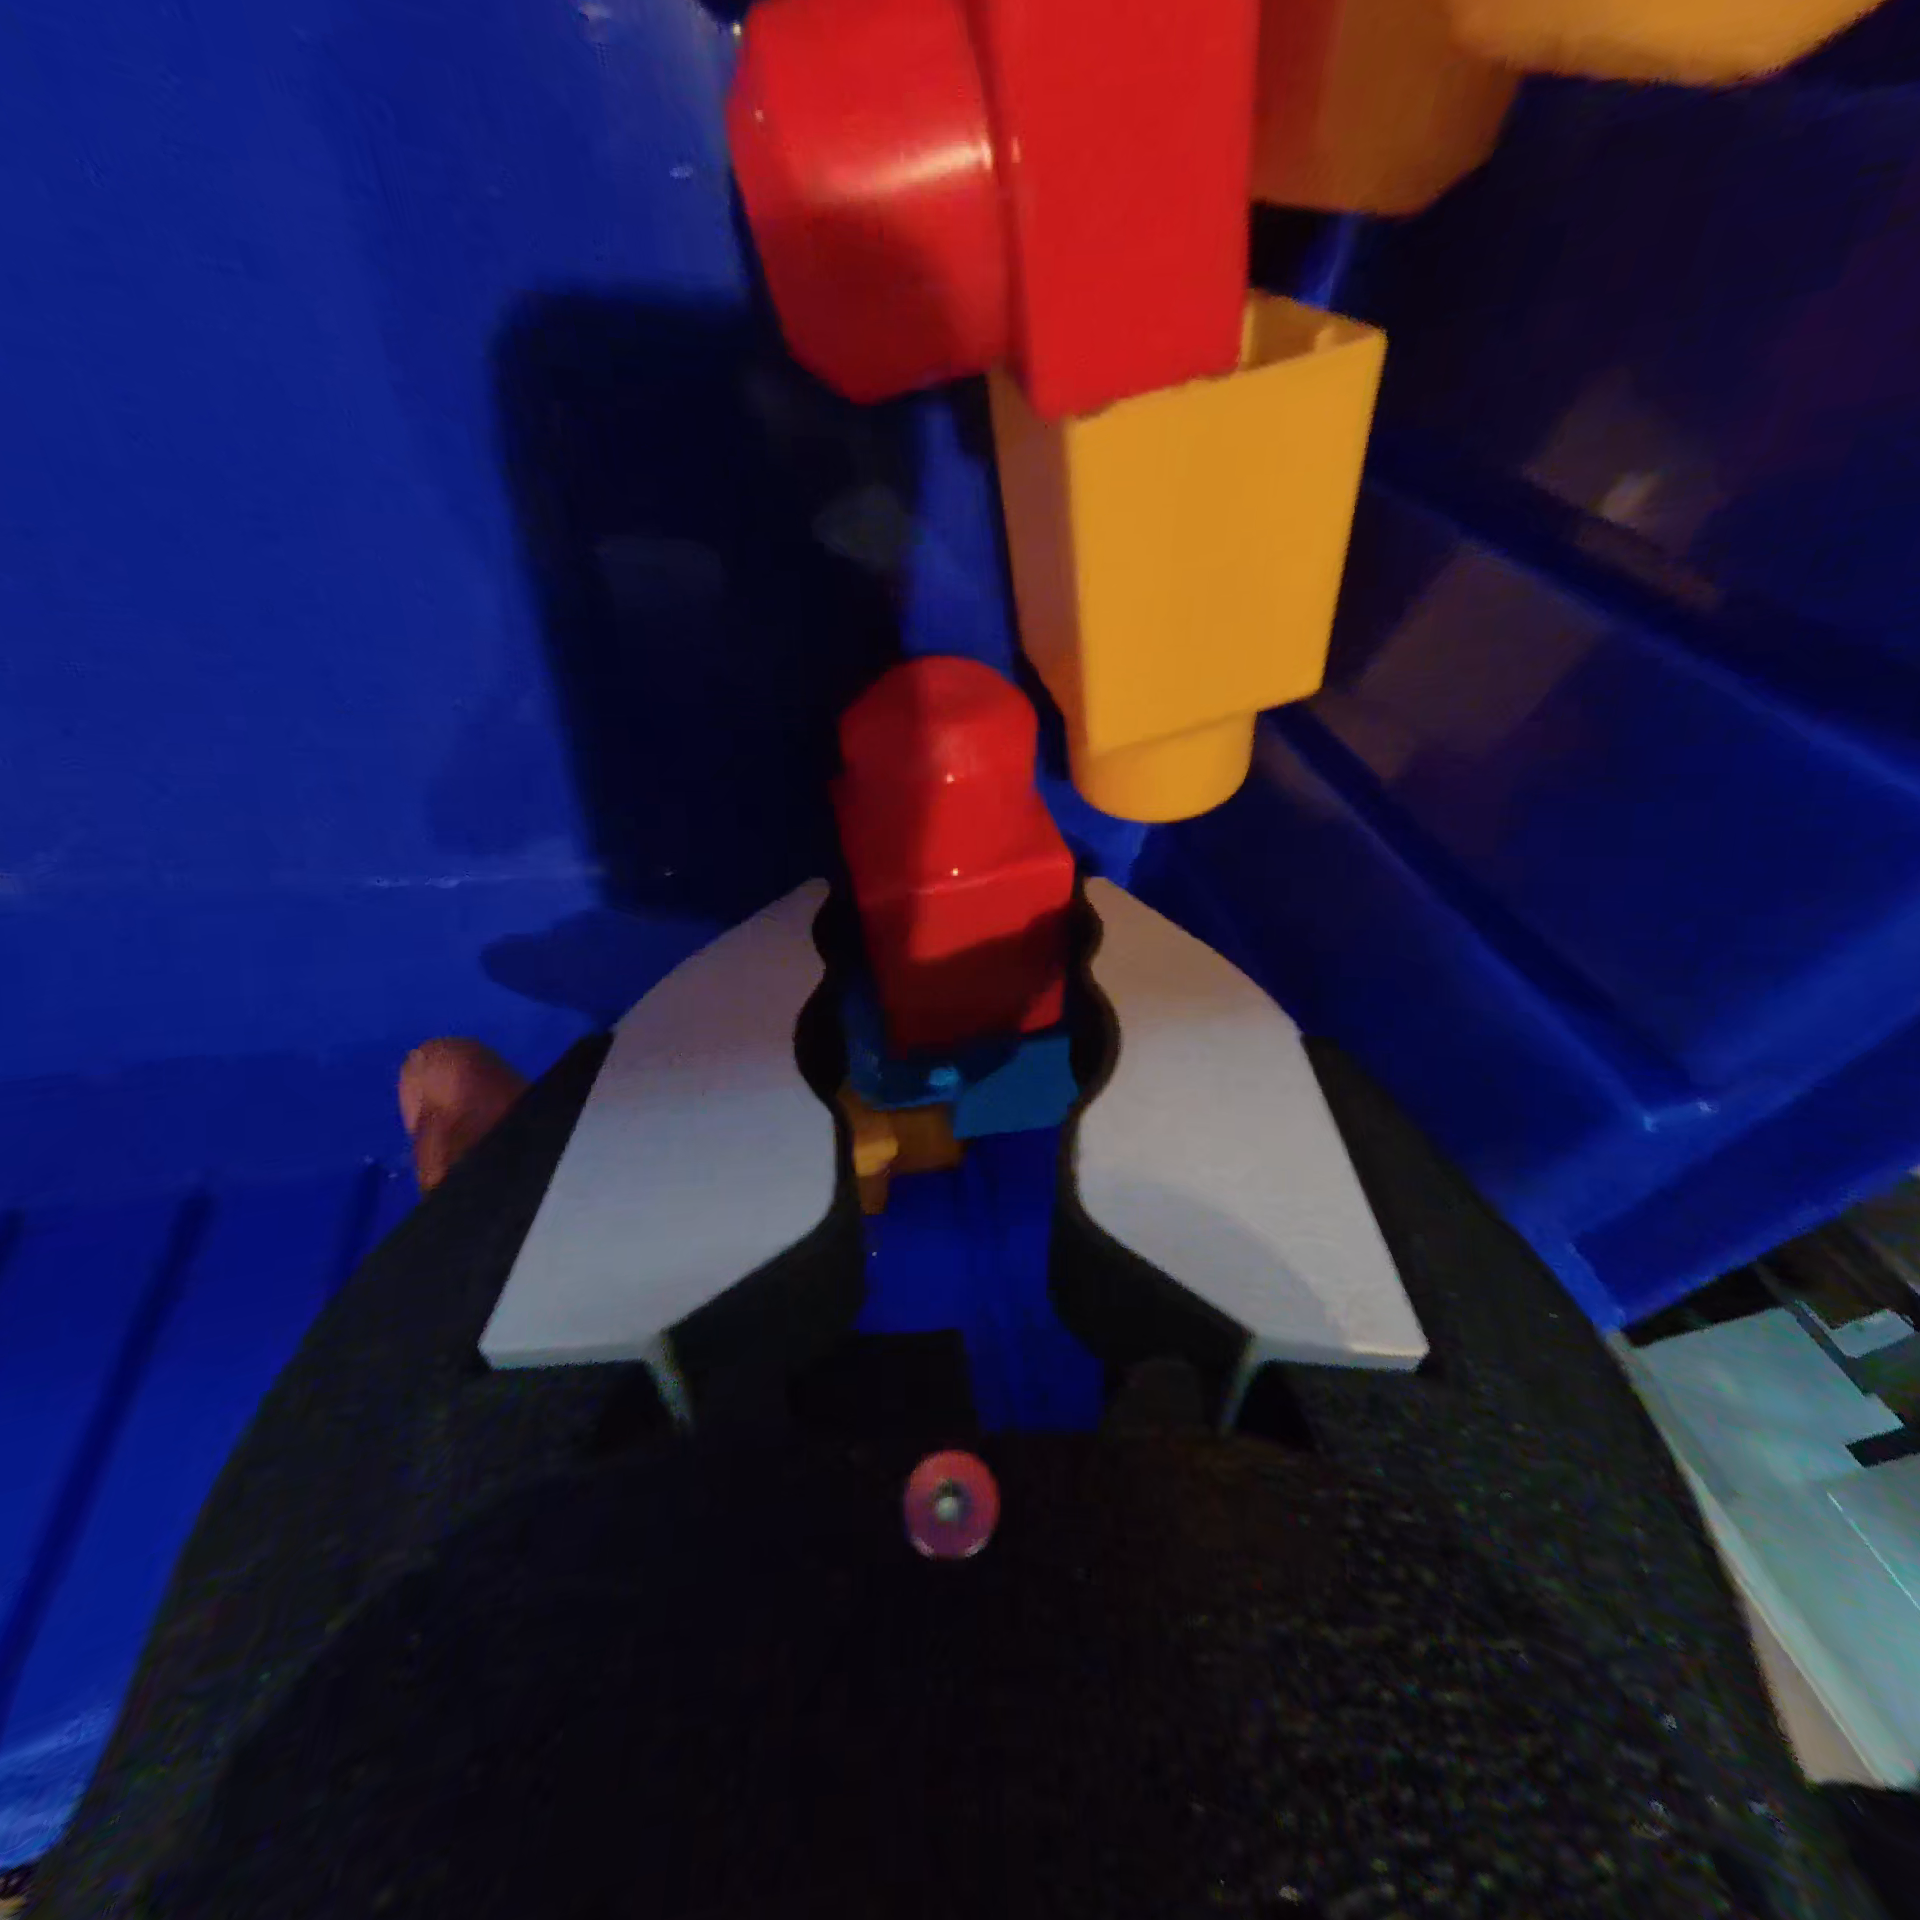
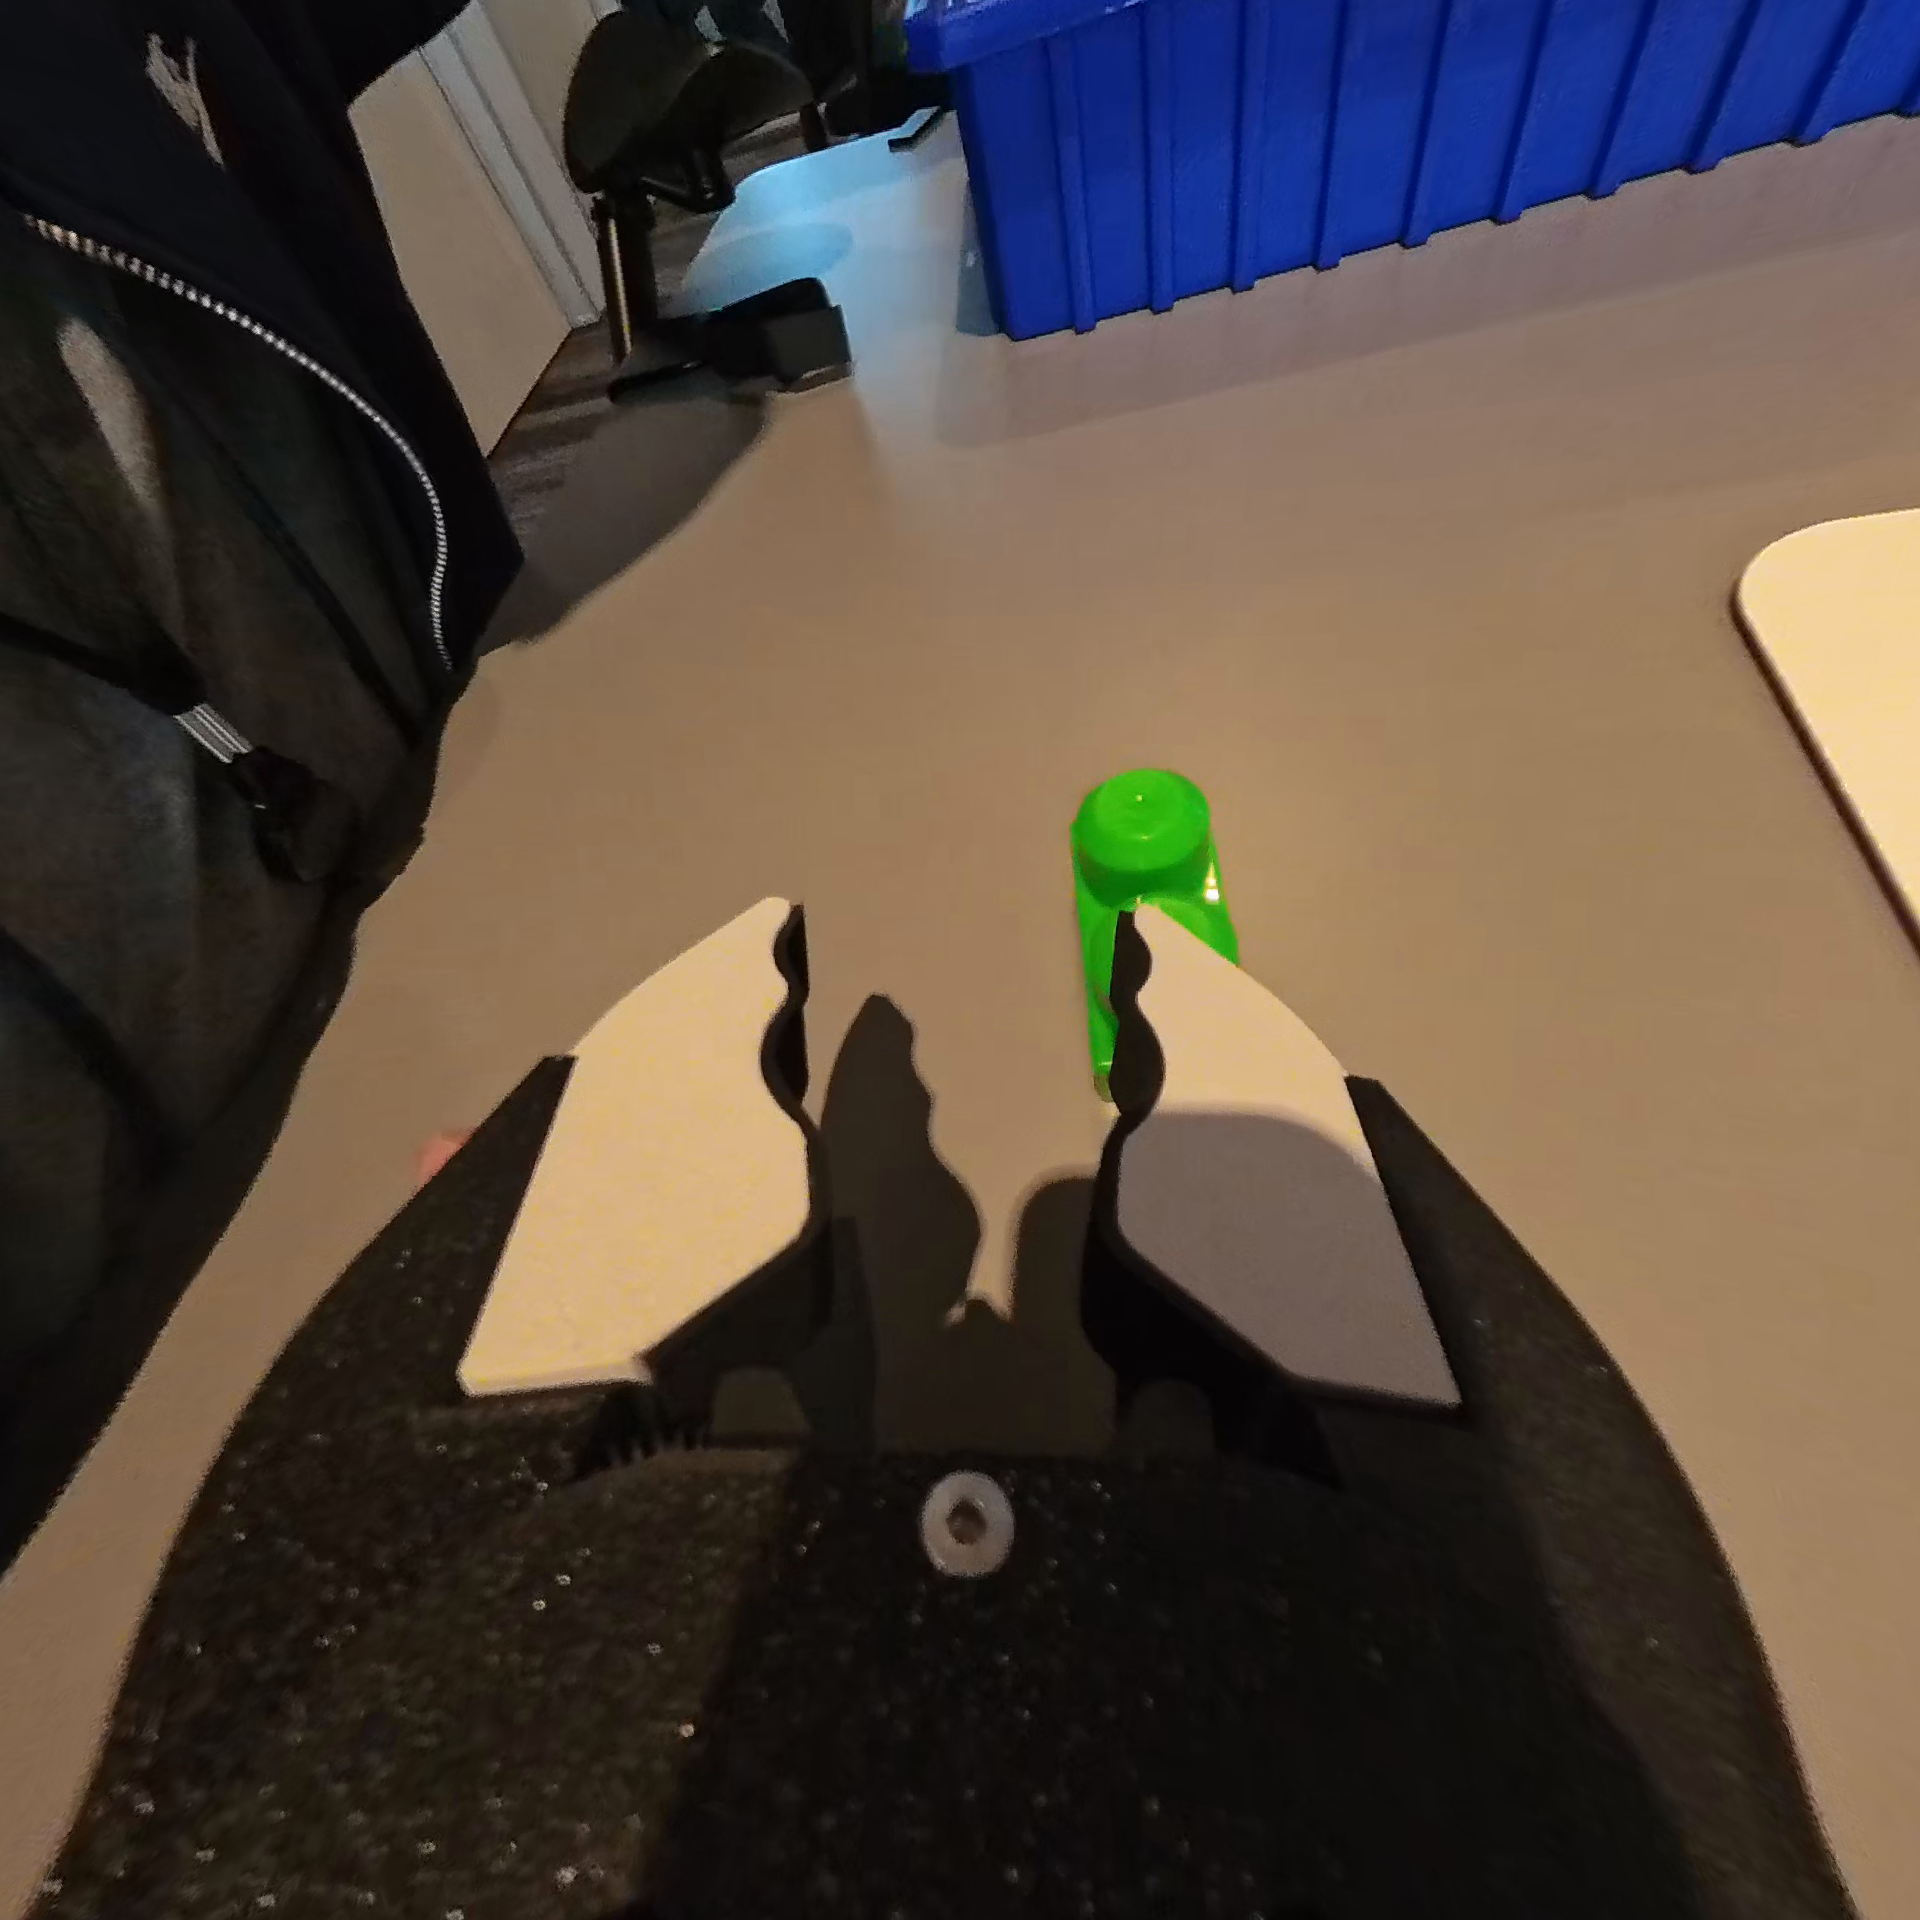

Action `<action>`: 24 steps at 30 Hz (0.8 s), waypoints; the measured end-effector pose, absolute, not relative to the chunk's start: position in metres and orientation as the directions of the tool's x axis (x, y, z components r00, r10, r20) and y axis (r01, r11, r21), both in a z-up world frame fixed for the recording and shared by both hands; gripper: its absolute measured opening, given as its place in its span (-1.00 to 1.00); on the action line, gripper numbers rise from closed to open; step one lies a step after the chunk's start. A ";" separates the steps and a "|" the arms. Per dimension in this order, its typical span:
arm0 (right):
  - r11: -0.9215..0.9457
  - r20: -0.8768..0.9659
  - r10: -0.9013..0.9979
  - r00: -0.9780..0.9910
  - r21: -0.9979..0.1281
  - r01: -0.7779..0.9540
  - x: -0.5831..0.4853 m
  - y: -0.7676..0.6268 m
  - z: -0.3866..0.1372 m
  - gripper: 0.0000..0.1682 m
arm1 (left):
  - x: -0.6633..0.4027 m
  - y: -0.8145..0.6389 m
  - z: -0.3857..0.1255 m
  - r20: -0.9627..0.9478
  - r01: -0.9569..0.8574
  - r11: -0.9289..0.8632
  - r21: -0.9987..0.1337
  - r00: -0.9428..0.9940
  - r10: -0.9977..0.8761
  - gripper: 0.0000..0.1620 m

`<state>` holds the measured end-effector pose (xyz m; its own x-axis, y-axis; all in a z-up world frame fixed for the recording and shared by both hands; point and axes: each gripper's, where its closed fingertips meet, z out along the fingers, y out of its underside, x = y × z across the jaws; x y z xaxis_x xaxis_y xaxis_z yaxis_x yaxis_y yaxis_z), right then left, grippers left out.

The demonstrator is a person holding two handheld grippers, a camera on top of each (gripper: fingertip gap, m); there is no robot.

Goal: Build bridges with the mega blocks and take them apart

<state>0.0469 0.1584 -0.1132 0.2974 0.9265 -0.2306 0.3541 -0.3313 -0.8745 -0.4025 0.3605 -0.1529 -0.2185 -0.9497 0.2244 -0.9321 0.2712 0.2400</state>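
Note:
In the left wrist view my left gripper (image 1: 954, 914) is inside a blue bin (image 1: 312, 520) and shut on a small red block (image 1: 951, 862), stud pointing away. A blue block (image 1: 1013, 1096) and an orange piece (image 1: 894, 1138) show just below the jaws. A larger red block (image 1: 987, 187) and a yellow block (image 1: 1184, 582) lie above it, with an orange block (image 1: 1382, 114) at the top. In the right wrist view my right gripper (image 2: 961, 920) is open and empty over a grey table (image 2: 1351, 520). A green block (image 2: 1143, 852) lies on the table, partly hidden behind the right finger.
The blue ribbed bin (image 2: 1403, 156) stands at the far side of the table in the right wrist view. A white board (image 2: 1849, 665) lies at the right edge. A person's dark zipped jacket (image 2: 208, 416) fills the left. A black chair (image 2: 686, 156) stands beyond the table. There is about 50 cm between the tips of the two grippers.

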 end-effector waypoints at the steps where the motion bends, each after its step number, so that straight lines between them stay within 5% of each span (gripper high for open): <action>1: -0.329 -0.227 0.927 0.299 -0.874 0.357 0.047 0.157 -0.113 -0.32 | -0.403 0.360 -0.155 0.225 -0.930 0.275 0.243 -0.221 -0.949 -0.50; 7: -0.303 -0.200 0.930 0.310 -0.894 0.331 0.054 0.149 -0.105 -0.33 | -0.389 0.385 -0.141 0.002 -0.959 0.249 0.132 -0.251 -0.968 -0.52; 13: -0.222 -0.115 0.928 0.355 -0.935 0.276 0.062 0.147 -0.080 -0.33 | -0.278 0.346 -0.033 -0.281 -0.883 0.162 -0.441 -0.036 -0.959 -0.53; 18: -0.124 -0.039 0.920 0.389 -0.973 0.194 0.058 0.145 -0.057 -0.32 | -0.136 0.216 0.008 -0.106 -0.570 0.045 -0.820 0.074 -0.992 -0.53; 24: -0.135 -0.098 0.940 0.328 -0.986 0.092 0.049 0.130 -0.056 -0.31 | -0.012 0.142 -0.081 0.095 -0.433 -0.091 -0.897 0.014 -0.995 -0.53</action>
<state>0.0489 0.1304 -0.0565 0.3279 0.9396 -0.0984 0.0921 -0.1355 -0.9865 -0.0124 0.1416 -0.0808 0.0144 -0.9954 0.0946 -0.4334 -0.0915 -0.8965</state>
